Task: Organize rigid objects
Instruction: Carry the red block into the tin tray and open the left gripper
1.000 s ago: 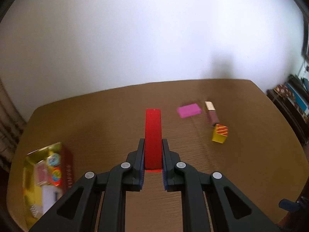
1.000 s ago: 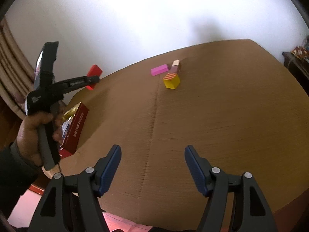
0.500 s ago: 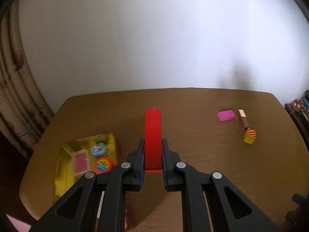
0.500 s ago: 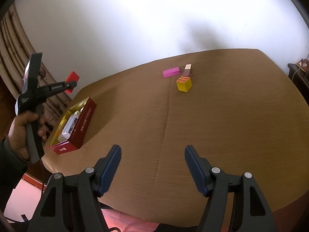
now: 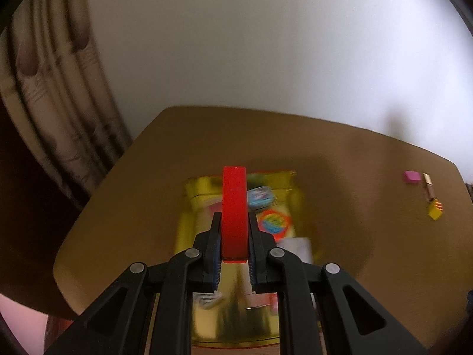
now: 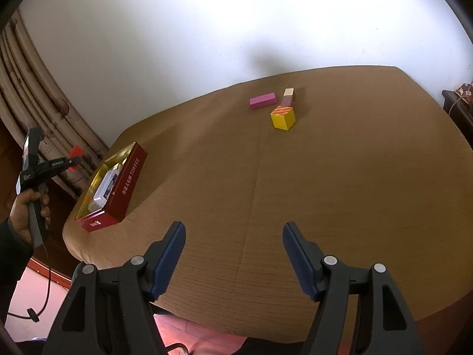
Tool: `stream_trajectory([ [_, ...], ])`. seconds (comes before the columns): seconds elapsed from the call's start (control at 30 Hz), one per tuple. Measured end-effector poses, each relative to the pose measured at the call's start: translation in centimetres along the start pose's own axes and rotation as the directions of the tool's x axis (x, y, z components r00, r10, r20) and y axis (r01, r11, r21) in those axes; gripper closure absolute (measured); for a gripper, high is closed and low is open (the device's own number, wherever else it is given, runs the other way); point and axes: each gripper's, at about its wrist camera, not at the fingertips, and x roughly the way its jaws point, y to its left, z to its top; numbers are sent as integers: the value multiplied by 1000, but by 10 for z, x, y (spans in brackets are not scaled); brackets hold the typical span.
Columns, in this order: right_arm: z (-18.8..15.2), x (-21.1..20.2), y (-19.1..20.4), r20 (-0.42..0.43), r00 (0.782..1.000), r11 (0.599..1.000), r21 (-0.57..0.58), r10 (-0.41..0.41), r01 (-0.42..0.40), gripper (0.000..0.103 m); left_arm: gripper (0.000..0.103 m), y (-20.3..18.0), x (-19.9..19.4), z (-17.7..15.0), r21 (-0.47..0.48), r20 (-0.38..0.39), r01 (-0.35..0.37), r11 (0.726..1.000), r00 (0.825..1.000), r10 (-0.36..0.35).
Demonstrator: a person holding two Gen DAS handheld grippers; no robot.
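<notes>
We see the left hand wrapped around the handle of the left gripper, held upright off the table's left edge, a dark sleeve covering the wrist. The tool angles downward. Its jaws are clenched on a flat red rectangular block, which stands on edge between the pads and projects ahead of the fingertips. The block hangs in the air; directly beneath and ahead of these tongs lies the open red rectangular tin with gold lining, resting at the left end of the brown wooden table.

The right gripper points down at bare tabletop. Its jaws stand wide apart and released, with nothing between the blue pads.

Far ahead of the right tongs, slightly to their right, we find a pink rectangular block, a slim pink-and-cream bar and a yellow cube with a striped top. The bar's near end lies just beside the cube.

In the left wrist view the tin's contents are blurred: we make out a round blue item, a round multicoloured item and a white box, no more. The gripper body hides the tin's near part. A beige curtain hangs left of the table.
</notes>
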Motion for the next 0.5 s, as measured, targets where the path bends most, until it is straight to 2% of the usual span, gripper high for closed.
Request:
stream_trajectory([
  [0.2,-5,11,-4,-28,1000,1000,16,-11,11,33,91,27,19,-13,-54,-61,-9,998,998,6],
  [0.5,-8,19,-7,-48,999,999,29,-16,17,33,91,25,50,-16,-65,-132,-30,997,991,21],
])
